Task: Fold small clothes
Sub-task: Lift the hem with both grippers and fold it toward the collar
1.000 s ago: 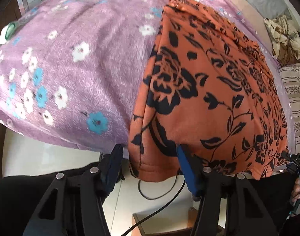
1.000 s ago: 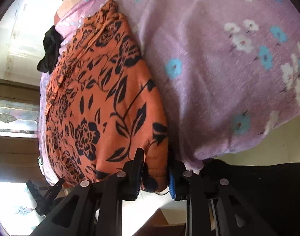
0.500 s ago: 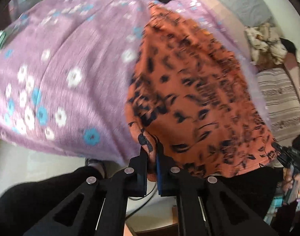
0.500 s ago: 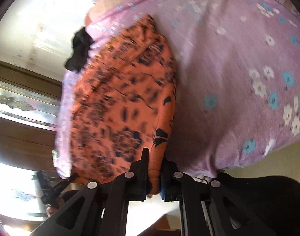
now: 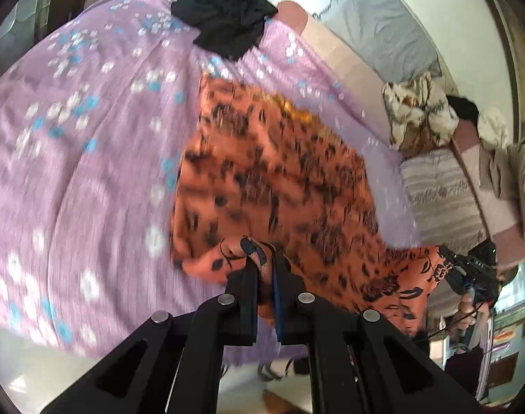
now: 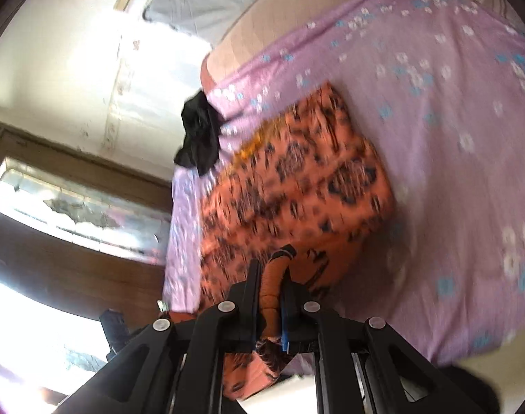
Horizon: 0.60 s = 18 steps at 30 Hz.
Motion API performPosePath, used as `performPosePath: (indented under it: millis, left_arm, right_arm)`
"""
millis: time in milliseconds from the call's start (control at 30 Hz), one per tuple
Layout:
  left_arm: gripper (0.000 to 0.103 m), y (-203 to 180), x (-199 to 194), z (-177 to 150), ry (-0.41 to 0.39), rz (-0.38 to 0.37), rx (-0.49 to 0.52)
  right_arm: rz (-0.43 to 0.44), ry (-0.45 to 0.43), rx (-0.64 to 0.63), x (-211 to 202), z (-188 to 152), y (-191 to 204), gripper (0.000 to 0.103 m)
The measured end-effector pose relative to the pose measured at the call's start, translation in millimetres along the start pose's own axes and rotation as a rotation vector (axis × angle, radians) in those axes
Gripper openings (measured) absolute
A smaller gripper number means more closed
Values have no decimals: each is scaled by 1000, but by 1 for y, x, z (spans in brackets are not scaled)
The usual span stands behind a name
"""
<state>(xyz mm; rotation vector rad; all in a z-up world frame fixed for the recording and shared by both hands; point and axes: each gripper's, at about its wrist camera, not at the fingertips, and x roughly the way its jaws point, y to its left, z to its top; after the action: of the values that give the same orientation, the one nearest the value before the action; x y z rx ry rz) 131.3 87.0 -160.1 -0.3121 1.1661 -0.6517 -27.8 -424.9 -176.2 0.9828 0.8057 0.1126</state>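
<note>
Orange garment [image 5: 276,186] hem pinched in both claws [image 5: 265,262] [image 6: 271,276], apparently clear of lilac bedspread [image 5: 83,158] edge.

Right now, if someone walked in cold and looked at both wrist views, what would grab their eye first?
The orange garment with black flowers stands out, spread across the purple flowered bedsheet. Its near edge is pinched at both corners, one in the left gripper and one in the right gripper, both shut on the cloth. Next is the crumpled black garment at the sheet's far edge.
</note>
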Motion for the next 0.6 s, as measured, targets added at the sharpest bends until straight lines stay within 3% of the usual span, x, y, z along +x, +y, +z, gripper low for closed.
performPosePath:
  millis: [200, 367, 433, 500, 567, 600]
  left_arm:
    - [7, 13, 32, 114, -77, 33, -59]
    - [7, 27, 94, 200, -137, 61, -130]
    - [8, 31, 129, 222, -143, 106, -143]
    - [8, 42, 180, 235, -95, 200, -161]
    - [8, 56, 207, 233, -63, 225, -201]
    - [8, 64, 213, 230, -76, 203, -225]
  right_arm:
    - [-1, -136, 73, 24, 104, -1, 9]
    - [-17, -220, 175, 98, 192, -29, 9]
    - [-24, -232, 225, 140, 214, -46, 13]
    - [-41, -221, 313, 179, 227, -72, 13]
    - [-80, -192, 397, 212, 229, -98, 16]
    - [-68, -184, 432, 223, 228, -111, 14]
